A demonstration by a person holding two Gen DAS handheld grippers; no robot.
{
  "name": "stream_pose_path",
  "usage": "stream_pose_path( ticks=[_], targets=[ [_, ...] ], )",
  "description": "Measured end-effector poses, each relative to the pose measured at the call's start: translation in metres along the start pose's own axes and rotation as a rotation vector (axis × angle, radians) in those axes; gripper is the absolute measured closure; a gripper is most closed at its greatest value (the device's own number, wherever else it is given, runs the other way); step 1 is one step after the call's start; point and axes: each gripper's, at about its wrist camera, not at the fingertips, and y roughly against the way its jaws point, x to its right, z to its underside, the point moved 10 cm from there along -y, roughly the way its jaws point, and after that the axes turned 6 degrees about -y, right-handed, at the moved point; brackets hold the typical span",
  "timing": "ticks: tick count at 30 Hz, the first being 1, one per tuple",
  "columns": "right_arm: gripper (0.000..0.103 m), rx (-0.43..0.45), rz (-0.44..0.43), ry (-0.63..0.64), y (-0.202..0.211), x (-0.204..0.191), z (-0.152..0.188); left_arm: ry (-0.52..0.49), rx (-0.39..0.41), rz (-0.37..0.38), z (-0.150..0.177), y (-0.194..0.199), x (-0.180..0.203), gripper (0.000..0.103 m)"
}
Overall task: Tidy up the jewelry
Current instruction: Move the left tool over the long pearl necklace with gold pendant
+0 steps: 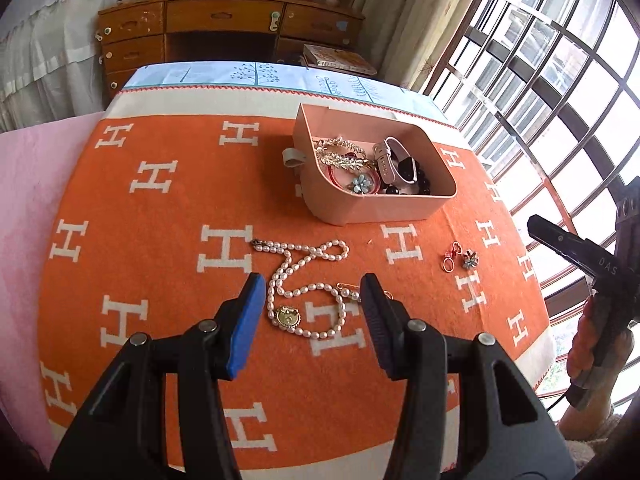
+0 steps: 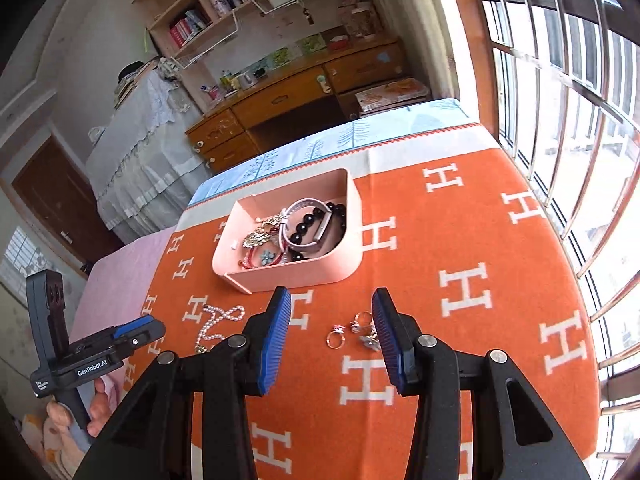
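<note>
Both jaws gape wide: left gripper (image 1: 312, 292) above the pearl necklace (image 1: 304, 280), right gripper (image 2: 330, 316) over the rings (image 2: 352, 332) near the pink box (image 2: 296, 276).

Left wrist camera sits behind and above the left gripper (image 1: 312, 312), looking forward and down along its parted fingers at the orange blanket (image 1: 168, 280). Pearl necklace (image 1: 304, 280) lies near, just ahead between the fingertips; pink box (image 1: 352, 204) farther ahead, slightly right. Right gripper's body shows at far right edge.

Right wrist camera, same mounting on the right gripper (image 2: 331, 334), faces forward and down, tilted. Rings (image 2: 352, 330) near, between the fingertips; pink box (image 2: 288, 276) just beyond; left gripper (image 2: 138, 330) at lower left.

Shared: blanket, box, necklace (image 2: 216, 326), rings (image 1: 460, 260), wooden desk (image 1: 224, 28) behind.
</note>
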Motion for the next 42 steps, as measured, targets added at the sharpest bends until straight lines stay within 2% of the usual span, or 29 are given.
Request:
stream_pose_path(
  ticks=[7,17,23,33,37,42],
  targets=[
    [0.060,0.011,0.063,0.029,0.009,0.024,0.021,0.009,-0.040,-0.023,0.015,-0.013,-0.004,0.057],
    [0.060,-0.084,0.099,0.136,-0.032,0.012,0.072,0.023,-0.115,-0.068,0.023,-0.045,-0.012,0.057],
    [0.060,-0.105,0.079,0.175,-0.045,-0.001,0.080,-0.002,-0.231,-0.101,0.023,-0.074,-0.016,0.057],
    [0.060,-0.128,0.058,0.159,-0.054,0.003,0.084,-0.065,-0.325,-0.143,-0.005,-0.095,-0.018,0.057],
    [0.060,-0.132,0.055,0.156,-0.058,0.004,0.087,-0.157,-0.318,-0.200,-0.016,-0.098,-0.012,0.057],
    [0.060,-0.136,0.048,0.160,-0.059,0.004,0.089,-0.425,-0.286,-0.243,-0.025,-0.105,0.011,0.057]
  ],
)
